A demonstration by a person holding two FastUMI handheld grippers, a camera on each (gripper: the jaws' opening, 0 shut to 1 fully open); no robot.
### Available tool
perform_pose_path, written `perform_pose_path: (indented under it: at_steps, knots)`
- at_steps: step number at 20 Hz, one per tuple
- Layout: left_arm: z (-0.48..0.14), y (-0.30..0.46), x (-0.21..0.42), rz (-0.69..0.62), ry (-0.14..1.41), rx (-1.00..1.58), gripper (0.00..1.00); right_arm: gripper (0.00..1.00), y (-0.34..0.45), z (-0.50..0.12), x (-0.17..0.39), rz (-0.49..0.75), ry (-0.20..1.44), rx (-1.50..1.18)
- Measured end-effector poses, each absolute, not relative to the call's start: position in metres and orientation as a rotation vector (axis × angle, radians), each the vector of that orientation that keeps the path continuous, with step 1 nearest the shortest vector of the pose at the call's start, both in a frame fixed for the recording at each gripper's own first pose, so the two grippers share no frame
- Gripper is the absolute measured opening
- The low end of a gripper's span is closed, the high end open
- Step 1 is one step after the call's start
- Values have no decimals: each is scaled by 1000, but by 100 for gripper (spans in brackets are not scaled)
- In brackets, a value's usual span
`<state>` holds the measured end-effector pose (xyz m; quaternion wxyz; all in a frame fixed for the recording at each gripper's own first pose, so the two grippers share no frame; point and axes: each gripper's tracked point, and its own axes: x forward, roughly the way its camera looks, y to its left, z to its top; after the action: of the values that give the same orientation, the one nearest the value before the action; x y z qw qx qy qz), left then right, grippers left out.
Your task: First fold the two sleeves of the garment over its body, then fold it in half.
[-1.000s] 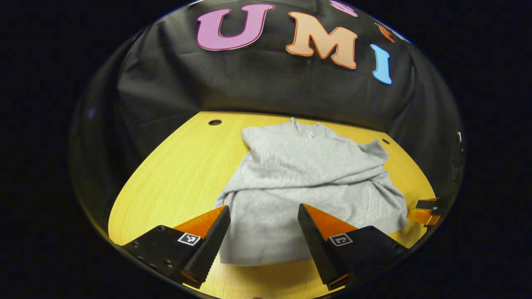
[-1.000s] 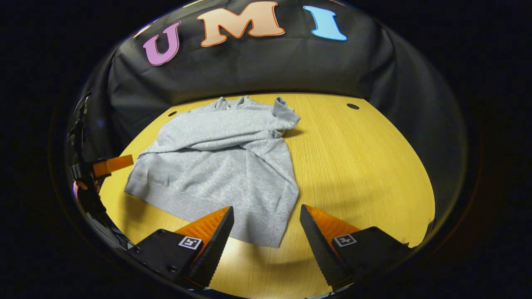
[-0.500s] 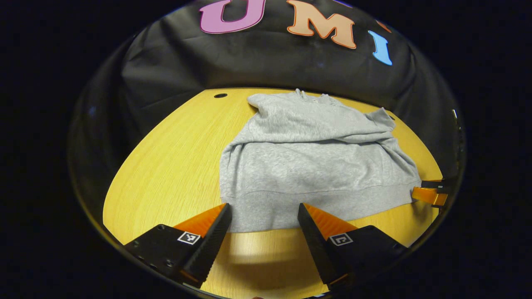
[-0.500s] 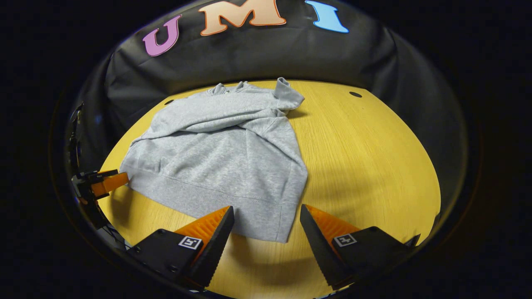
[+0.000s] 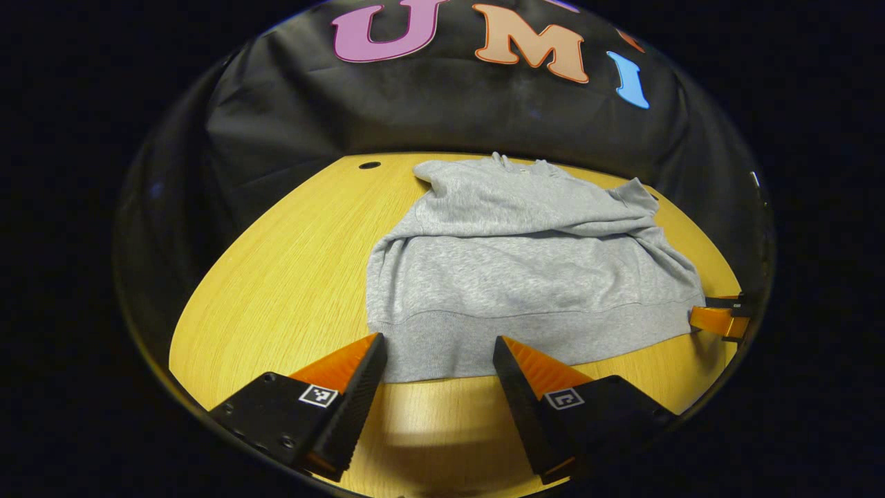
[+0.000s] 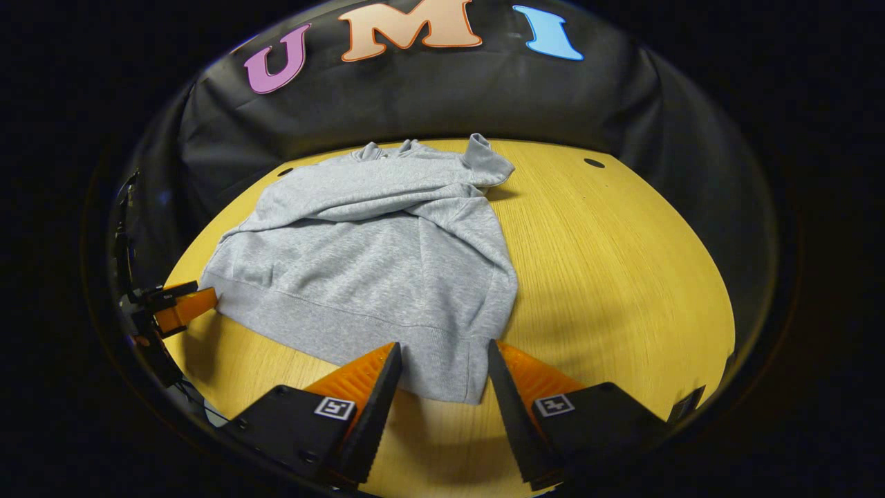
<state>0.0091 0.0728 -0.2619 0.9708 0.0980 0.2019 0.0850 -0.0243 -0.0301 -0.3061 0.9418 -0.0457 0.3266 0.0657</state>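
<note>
Supporting surface: yellow wooden table (image 5: pixel 290 277) (image 6: pixel 622 277), lit, carrying everything else; two small dark holes near its far edge.
Garment: grey sweatshirt (image 5: pixel 525 277) (image 6: pixel 373 263), lay flat mid-table, collar toward the far edge, ribbed hem toward the near edge; both sleeves already folded across the body, one cuff (image 6: pixel 484 162) sticking up past the sweatshirt's far right shoulder.
Left gripper: left gripper (image 5: pixel 440 360) (image 6: pixel 187 304), hovered just off the sweatshirt's near-left hem corner, fingers spread apart, gripping nothing; hem edge seen between the tips.
Right gripper: right gripper (image 6: pixel 442 360) (image 5: pixel 715 319), poised at the sweatshirt's near-right hem corner, fingers parted with that corner between them, not pinching; contact with the cloth could not be told.
</note>
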Motion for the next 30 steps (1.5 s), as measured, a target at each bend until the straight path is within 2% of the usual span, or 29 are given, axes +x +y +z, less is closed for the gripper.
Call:
perform_pose_path:
  at_steps: [2, 3, 4, 5, 6, 7, 8, 9, 10, 12, 19, 24, 30]
  knots:
    - [-263, 66, 11, 153, 405, 205, 82, 65, -25, -307, -26, 145, 669, -84]
    - [-264, 63, 12, 145, 402, 205, 73, 58, -21, -306, -28, 146, 675, -70]
    - [-265, 62, 13, 135, 405, 202, 66, 41, -19, -307, -26, 149, 674, -63]
    - [-265, 58, 12, 119, 403, 198, 60, 35, -15, -311, -27, 155, 688, -54]
    - [-265, 56, 13, 105, 406, 191, 50, 18, -14, -308, -29, 151, 680, -55]
    - [-265, 52, 15, 93, 401, 182, 39, 17, -14, -311, -27, 146, 687, -65]
    - [-266, 49, 18, 91, 402, 165, 25, 11, -15, -308, -29, 145, 681, -79]
    - [-266, 48, 19, 92, 404, 154, 9, 11, -15, -305, -30, 140, 678, -89]
    - [-266, 48, 19, 97, 405, 147, 5, 7, -14, -305, -31, 138, 679, -97]
    - [-266, 47, 20, 94, 411, 156, 1, 7, -15, -307, -30, 134, 685, -93]
    - [-261, 45, 21, 81, 473, 161, 0, 5, -12, -294, -29, 138, 663, -54]
    - [-227, 32, 26, 50, 419, 92, 0, 4, -6, -264, -18, 145, 606, 2]
    - [-181, 24, 56, 10, 343, 74, 0, 4, 2, -224, 23, 161, 527, 19]
